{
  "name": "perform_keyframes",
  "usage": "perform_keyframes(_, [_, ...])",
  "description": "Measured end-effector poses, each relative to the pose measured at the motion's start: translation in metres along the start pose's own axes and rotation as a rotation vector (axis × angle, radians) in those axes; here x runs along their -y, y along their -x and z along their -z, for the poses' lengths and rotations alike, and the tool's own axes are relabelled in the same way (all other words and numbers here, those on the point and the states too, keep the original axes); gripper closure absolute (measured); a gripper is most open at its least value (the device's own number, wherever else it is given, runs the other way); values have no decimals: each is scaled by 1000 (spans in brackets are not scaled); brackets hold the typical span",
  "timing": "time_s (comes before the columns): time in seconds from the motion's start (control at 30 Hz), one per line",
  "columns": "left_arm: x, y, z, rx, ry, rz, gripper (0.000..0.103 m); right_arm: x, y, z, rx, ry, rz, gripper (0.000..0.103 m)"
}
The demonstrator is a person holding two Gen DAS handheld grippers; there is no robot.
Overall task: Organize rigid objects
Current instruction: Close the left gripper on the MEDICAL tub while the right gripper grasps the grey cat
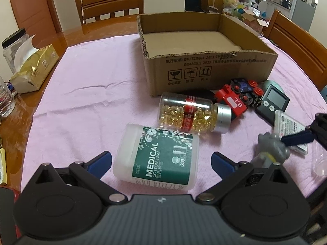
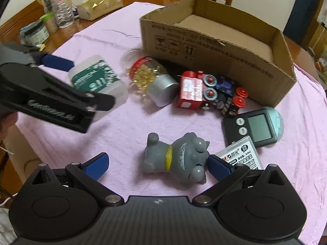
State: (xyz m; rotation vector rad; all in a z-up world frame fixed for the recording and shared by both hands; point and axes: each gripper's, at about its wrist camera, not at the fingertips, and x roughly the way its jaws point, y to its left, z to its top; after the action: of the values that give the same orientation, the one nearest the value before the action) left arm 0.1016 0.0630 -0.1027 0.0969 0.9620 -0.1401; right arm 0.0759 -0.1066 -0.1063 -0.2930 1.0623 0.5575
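My left gripper [image 1: 161, 161] is open, its blue fingers on either side of a white medical cotton swab tub [image 1: 157, 157] lying on the pink cloth. My right gripper [image 2: 158, 163] is open around a grey cat figurine [image 2: 177, 157] lying on its side; the right finger [image 2: 219, 166] touches its head. Behind lie a capsule bottle [image 1: 194, 113], a red toy train [image 2: 194, 90], a black timer [image 2: 255, 126] and a white lead case [image 2: 242, 154]. An empty cardboard box [image 1: 206, 67] stands beyond them.
Wooden chairs [image 1: 110, 2] stand behind the table. A gold tissue pack [image 1: 32, 67], jars and a water bottle [image 2: 61, 2] sit on the bare wood at the left. The pink cloth [image 1: 92, 85] covers the table's middle.
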Motion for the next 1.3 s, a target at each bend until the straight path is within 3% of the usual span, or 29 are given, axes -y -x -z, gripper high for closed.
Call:
perform_keyframes(0.07, [0, -1, 1, 0, -13, 7, 1, -2, 4, 1, 1, -1, -46, 0])
perform_keyframes(0.2, [0, -5, 2, -3, -46, 18, 1, 5, -2, 3, -12, -33, -4, 0])
perform_keyframes(0.43, [3, -11, 1, -20, -86, 11, 1, 4, -11, -3, -2, -38, -34, 0])
perform_keyframes(0.57, [0, -13, 0, -28, -75, 21, 1, 3, -9, -6, 1, -42, -128, 0])
perform_keyframes(0.73, [-2, -21, 1, -47, -67, 43, 1, 5, -20, -2, -18, -36, -82, 0])
perform_keyframes(0.9, [-2, -35, 6, -88, -69, 56, 1, -15, -26, 3, -23, 82, -4, 0])
perform_keyframes(1.3, [-6, -37, 1, -116, -77, 58, 1, -15, -24, 14, 40, 13, 30, 0])
